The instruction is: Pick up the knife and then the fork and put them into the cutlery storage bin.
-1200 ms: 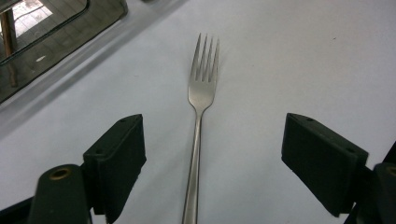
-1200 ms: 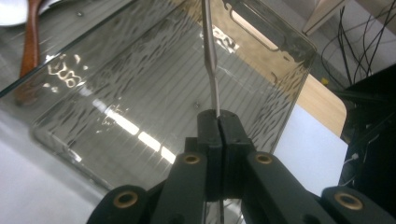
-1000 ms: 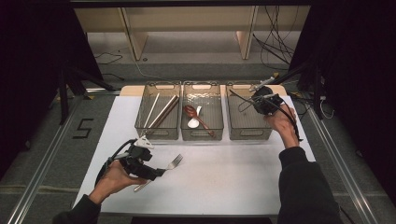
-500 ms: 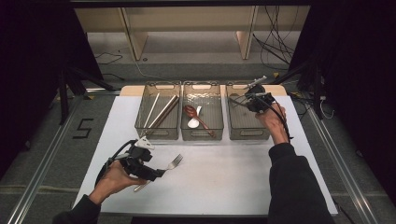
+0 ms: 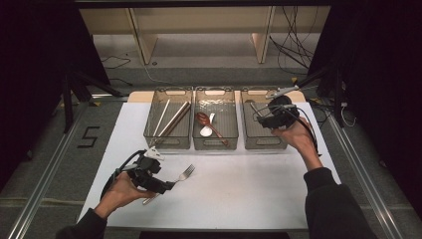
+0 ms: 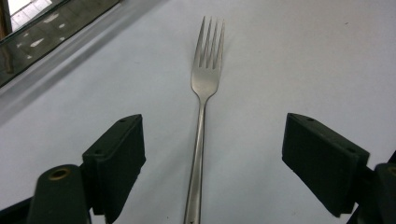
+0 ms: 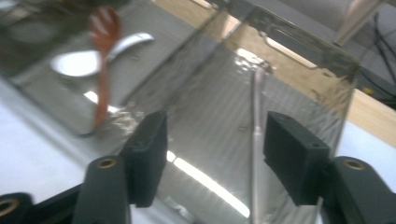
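Here three clear bins stand side by side across the far part of the white tabletop [image 5: 259,199]. The left bin [image 5: 169,142] holds long pale sticks and a darker pair, the middle bin [image 5: 215,142] a red-brown spoon [image 5: 211,127] and a white spoon [image 5: 207,130], and the right bin [image 5: 263,142] a slim metal utensil [image 7: 256,140] lying along its floor.

The fork [image 6: 204,107] lies flat on the open tabletop in front of the left and middle bins, tines pointing away toward them, with nothing around it to block a reach.

The left hand [image 5: 119,191] rests low at the near left, holding the left tool [image 6: 212,161] level along the fork's handle. Its jaws stand wide, one on each side of the handle and clear of it, gripping nothing.

The right hand [image 5: 296,137] is raised over the right bin, its forearm coming in from the near right. The right tool [image 7: 212,154] points down into that bin; its jaws have just been opening and now stand well apart with nothing between the pads.

The high view gives the whole layout. The left gripper view adds the gap between pads and fork handle. The right gripper view, somewhat blurred, shows the metal utensil on the bin floor and the two spoons through the neighbouring wall.
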Available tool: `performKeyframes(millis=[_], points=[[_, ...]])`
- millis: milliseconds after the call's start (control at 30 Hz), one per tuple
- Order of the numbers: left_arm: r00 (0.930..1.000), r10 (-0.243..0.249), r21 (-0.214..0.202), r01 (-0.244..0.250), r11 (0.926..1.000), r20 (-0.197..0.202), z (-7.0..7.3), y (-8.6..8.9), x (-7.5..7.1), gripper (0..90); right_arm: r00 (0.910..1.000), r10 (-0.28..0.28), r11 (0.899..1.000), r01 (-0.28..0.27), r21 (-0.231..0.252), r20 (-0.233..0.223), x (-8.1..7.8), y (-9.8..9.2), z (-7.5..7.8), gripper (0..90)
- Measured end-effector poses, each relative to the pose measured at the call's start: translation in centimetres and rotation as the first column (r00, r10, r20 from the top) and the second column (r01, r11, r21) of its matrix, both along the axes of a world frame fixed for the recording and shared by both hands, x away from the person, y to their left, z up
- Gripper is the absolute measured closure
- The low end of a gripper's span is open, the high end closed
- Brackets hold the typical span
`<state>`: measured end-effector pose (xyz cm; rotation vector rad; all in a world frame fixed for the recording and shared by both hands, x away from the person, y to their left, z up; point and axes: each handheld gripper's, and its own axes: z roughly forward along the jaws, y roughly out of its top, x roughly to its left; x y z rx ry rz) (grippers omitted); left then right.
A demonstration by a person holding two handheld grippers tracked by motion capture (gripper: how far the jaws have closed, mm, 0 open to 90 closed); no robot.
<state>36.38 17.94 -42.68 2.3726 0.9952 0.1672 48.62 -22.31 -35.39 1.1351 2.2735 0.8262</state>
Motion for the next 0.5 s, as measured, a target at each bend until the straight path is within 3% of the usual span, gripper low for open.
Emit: performKeyframes(millis=[167, 267, 433, 500], points=[[1.0, 0.003, 0.012, -0.002, 0.9999, -0.009, -0.2, 0.0, 0.0, 20.6, 0.9989, 0.045, 0.993, -0.044, 0.11, -0.013, -2.8, -0.2, 0.1, 32.1], [0.9998, -0.003, 0.05, 0.004, 0.9987, -0.02, -0.5, 0.0, 0.0, 20.5, 0.9974, 0.072, 0.983, -0.069, 0.169, -0.011, -4.7, 0.0, -0.1, 30.7], [0.9996, -0.011, 0.066, 0.013, 0.9977, -0.024, -0.6, 0.0, 0.1, 20.7, 0.9918, 0.128, 0.966, -0.124, 0.226, -0.003, -7.6, 0.6, -0.6, 30.3], [0.9994, -0.006, 0.07, 0.008, 0.9975, -0.034, -0.8, -0.1, 0.0, 20.7, 0.9903, 0.139, 0.964, -0.137, 0.229, 0.007, -8.5, 0.7, -1.0, 30.1]])
